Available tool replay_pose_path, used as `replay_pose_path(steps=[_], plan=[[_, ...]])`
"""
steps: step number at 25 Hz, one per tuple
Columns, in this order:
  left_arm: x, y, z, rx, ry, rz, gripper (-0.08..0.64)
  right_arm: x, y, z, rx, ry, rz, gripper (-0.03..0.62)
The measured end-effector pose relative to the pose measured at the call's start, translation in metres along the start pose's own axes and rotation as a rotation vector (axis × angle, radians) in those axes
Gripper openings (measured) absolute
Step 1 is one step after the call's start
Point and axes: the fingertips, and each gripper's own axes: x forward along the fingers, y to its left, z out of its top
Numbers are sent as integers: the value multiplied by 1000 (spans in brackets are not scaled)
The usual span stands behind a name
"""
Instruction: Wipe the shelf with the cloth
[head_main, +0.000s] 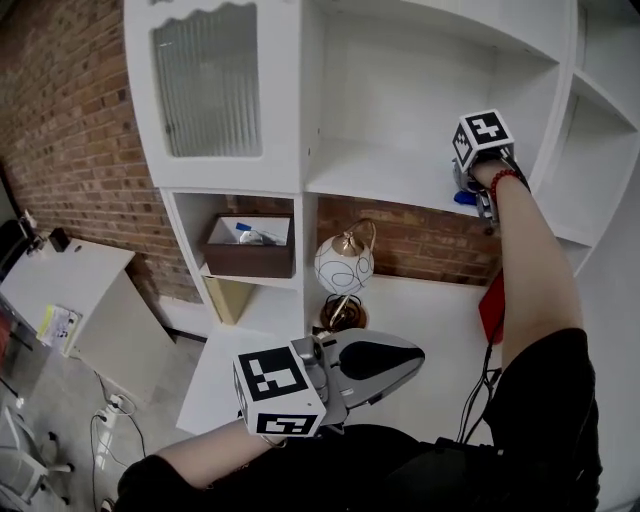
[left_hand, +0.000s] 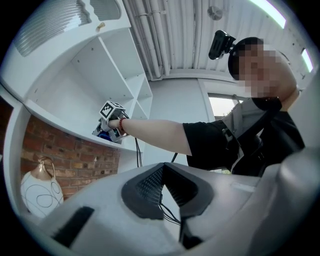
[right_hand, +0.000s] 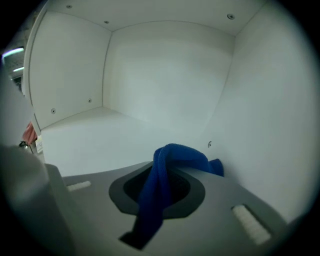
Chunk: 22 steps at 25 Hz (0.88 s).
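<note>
Right claw: the right claw is closed on the blue cloth, which runs up between the jaws and flops over their tips toward the compartment's right wall.
Cloth position: in the head view it shows as a small blue patch under the claw, down on the upper shelf at its right end, close to the side wall.
Shelf: white and bare apart from the cloth; its back and side walls are white too.
Right arm: stretched up and forward to that shelf, with a red bead bracelet at the wrist.
Left claw: the left claw is held low, near the person's body and well apart from the shelf; its jaws are together with nothing between them.
Below the shelf: a round white lamp with a brass neck stands on the lower board in front of a brick wall.
Left compartment: a brown box sits there, under a frosted glass door.
</note>
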Motion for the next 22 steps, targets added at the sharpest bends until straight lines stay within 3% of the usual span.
replay_pose_path(steps=[3,4,6,7,9,11,14,17,20,22], plan=[[-20,0,-3,0,-1,28,0,2,-2,2,131,27,29,38],[-27,2,-4,-7,-5,39,0,1,8,10,183,8,88,38],[-39,7,-2,-26,-17,59,-1,-6,50,44,252,-105,295,38],[-44,10,-2,-34,-22,66,-2,-11,79,63,251,-173,416,40],[-50,14,-4,-41,-24,72,-2,-24,142,92,162,-277,611,40],[-56,17,-7,-36,-20,76,-1,-35,198,102,-7,-330,700,40],[-66,19,-8,21,-3,96,-1,-44,256,96,-281,-330,715,40],[-73,17,-12,59,21,80,-1,-41,281,81,-469,-269,682,40],[-78,17,-17,25,9,42,-2,-34,288,71,-572,-254,620,40],[-80,18,-20,5,-9,26,-2,-27,285,71,-571,-259,529,40]])
